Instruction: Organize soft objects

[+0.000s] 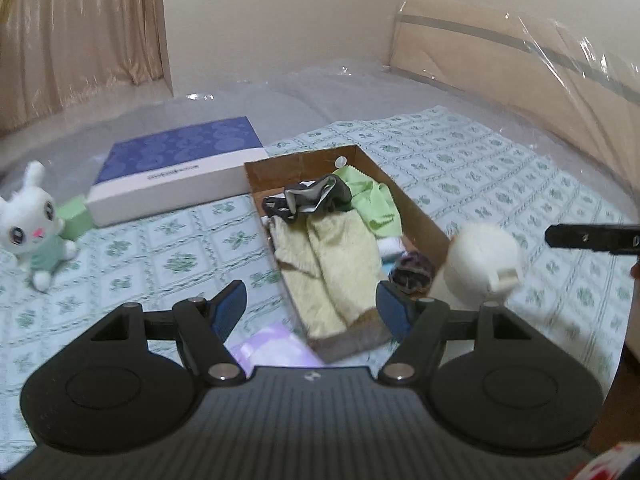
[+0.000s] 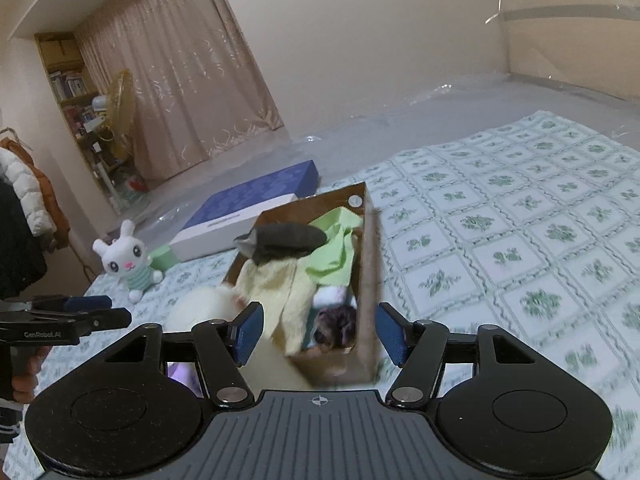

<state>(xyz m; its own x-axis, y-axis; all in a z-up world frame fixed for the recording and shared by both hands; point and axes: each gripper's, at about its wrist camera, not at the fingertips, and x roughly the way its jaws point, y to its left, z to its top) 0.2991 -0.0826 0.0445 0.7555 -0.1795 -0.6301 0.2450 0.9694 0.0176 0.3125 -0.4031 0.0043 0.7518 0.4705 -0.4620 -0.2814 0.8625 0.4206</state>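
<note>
An open cardboard box [image 1: 420, 216] [image 2: 370, 264] lies on the bed. It holds a yellow towel [image 1: 328, 268] [image 2: 276, 288], a green cloth [image 1: 376, 204] [image 2: 336, 248], a dark cloth [image 1: 312, 198] [image 2: 284, 240] and a purplish bundle [image 1: 412, 272] [image 2: 334, 322]. A blurred white plush thing [image 1: 480, 268] [image 2: 200, 308] is by the box's near end, between the two grippers. A white bunny plush [image 1: 32, 224] [image 2: 128, 258] sits far left. My left gripper [image 1: 312, 310] [image 2: 120, 310] is open and empty. My right gripper [image 2: 320, 334] is open, its pads apart from the box end seen between them.
A flat blue-and-white box [image 1: 180, 164] [image 2: 248, 208] and a green block [image 1: 74, 216] [image 2: 164, 258] lie behind the bunny. A purple packet [image 1: 272, 348] lies near the left gripper. The floral sheet [image 1: 500, 168] stretches to the right. A plastic-wrapped headboard [image 1: 520, 64] stands at the back right.
</note>
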